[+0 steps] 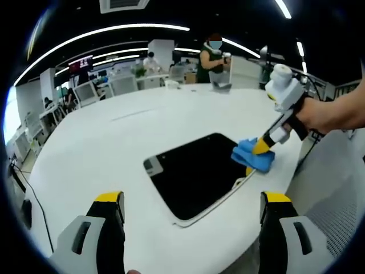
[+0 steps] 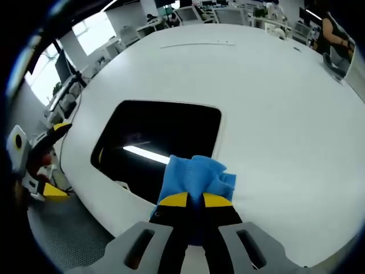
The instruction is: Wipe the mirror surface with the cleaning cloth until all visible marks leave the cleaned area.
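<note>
- Right gripper (image 2: 194, 201) has its jaws pinched on the blue cleaning cloth (image 2: 195, 177), pressing it onto the mirror (image 2: 154, 137) edge.
- Mirror lies flat near the white table (image 1: 114, 142) edge.
- Left gripper (image 1: 191, 202) hovers spread, well apart from the cloth.

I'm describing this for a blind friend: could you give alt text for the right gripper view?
The right gripper, shut on a blue cleaning cloth, presses it at the near edge of a dark mirror lying flat on a white table. The left gripper shows at the left edge.
</note>
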